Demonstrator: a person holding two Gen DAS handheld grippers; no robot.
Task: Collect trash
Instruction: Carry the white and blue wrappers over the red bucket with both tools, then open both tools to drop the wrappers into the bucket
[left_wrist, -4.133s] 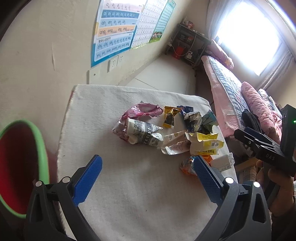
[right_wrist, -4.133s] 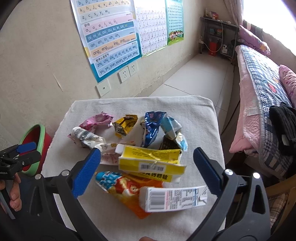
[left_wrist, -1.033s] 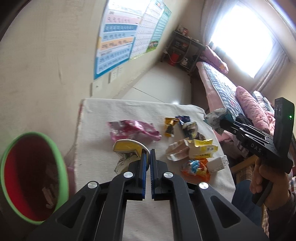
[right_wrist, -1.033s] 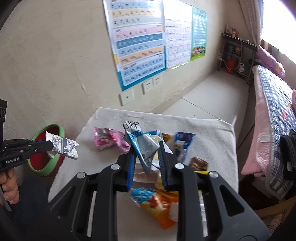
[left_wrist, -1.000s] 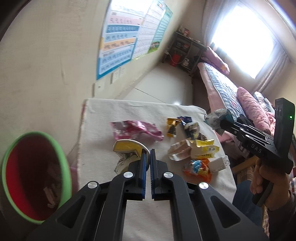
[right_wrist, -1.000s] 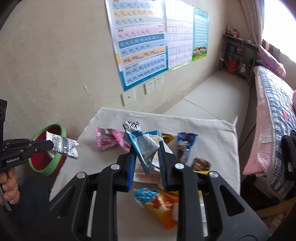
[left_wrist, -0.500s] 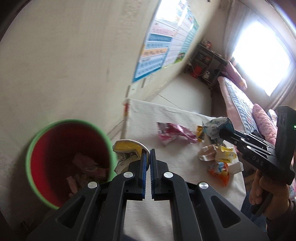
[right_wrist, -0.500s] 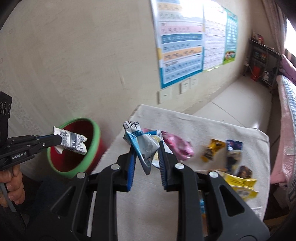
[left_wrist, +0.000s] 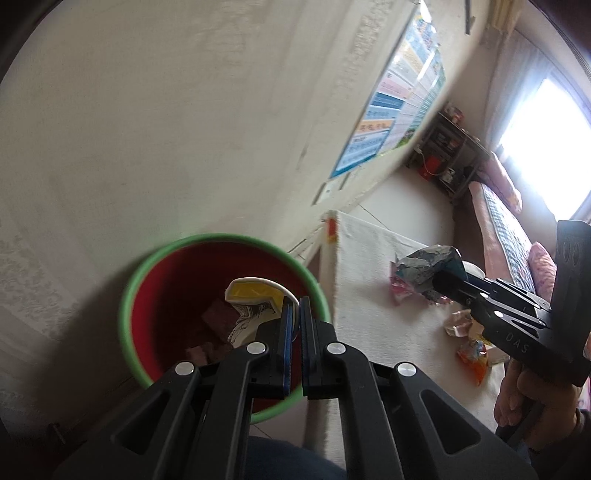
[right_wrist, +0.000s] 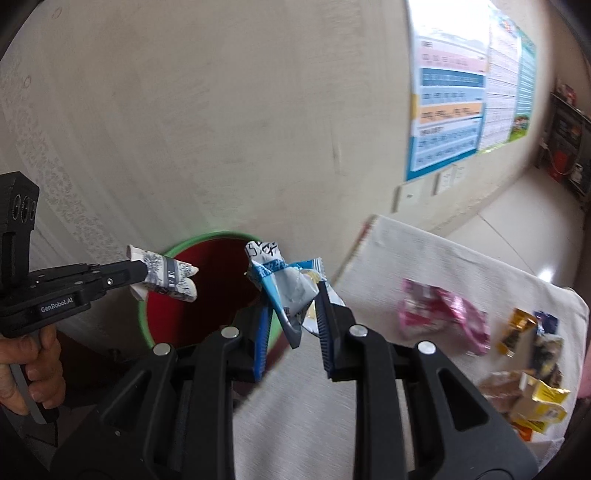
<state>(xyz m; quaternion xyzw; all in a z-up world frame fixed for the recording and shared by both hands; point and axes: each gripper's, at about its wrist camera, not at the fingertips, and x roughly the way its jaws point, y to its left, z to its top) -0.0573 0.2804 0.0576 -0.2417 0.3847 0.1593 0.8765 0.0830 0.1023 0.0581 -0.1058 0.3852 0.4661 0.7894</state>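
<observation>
My left gripper (left_wrist: 294, 306) is shut on a crumpled white patterned carton (left_wrist: 255, 306) with a yellow inside, held over the red bin with a green rim (left_wrist: 155, 266). In the right wrist view the same carton (right_wrist: 166, 278) hangs over the bin (right_wrist: 207, 295). My right gripper (right_wrist: 293, 314) is shut on a blue and silver wrapper (right_wrist: 284, 288), near the bin's edge by the table corner. It also shows in the left wrist view (left_wrist: 424, 267). Several wrappers lie on the white-clothed table (right_wrist: 424, 266), among them a pink one (right_wrist: 443, 314).
The bin stands on the floor against the beige wall, left of the table, with some trash inside. Posters (right_wrist: 450, 103) hang on the wall. A bed (left_wrist: 509, 229) lies beyond the table. A yellow carton (right_wrist: 543, 402) and an orange wrapper (left_wrist: 472, 354) lie at the table's near right.
Both grippers have swung left from the table toward the bin, each carrying its piece. The left one now holds the carton over the bin's opening.
</observation>
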